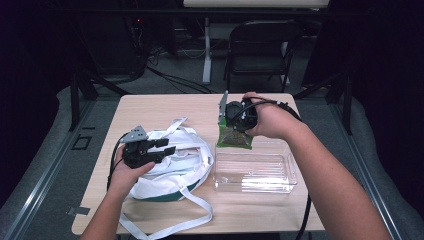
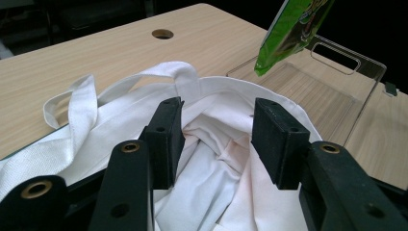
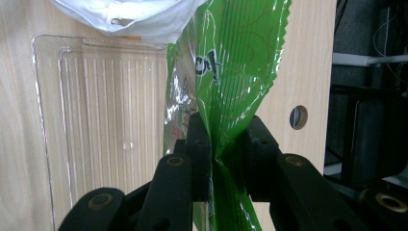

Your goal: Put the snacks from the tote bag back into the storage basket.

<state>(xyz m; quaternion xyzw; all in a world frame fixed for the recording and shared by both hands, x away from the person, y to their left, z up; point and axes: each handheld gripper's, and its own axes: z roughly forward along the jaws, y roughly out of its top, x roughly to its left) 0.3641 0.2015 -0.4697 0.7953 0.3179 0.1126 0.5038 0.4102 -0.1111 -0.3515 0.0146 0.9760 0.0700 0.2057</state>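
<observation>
A green snack packet [image 1: 233, 136] hangs from my right gripper [image 1: 240, 120], which is shut on its top edge above the far side of a clear plastic tray [image 1: 255, 172]. In the right gripper view the packet [image 3: 231, 72] is pinched between the black jaws, with the tray [image 3: 96, 120] below. A white cloth tote bag [image 1: 175, 165] lies at the table's left. My left gripper [image 1: 167, 147] hovers over its mouth, open and holding nothing. The left gripper view looks into the bag's opening [image 2: 216, 144], with the packet's corner [image 2: 288, 33] at upper right.
The wooden table [image 1: 165, 105] has a cable hole [image 2: 162, 34] near its far edge. The bag's long straps [image 1: 165, 225] trail toward the front edge. A black folding chair [image 1: 260, 45] stands beyond the table.
</observation>
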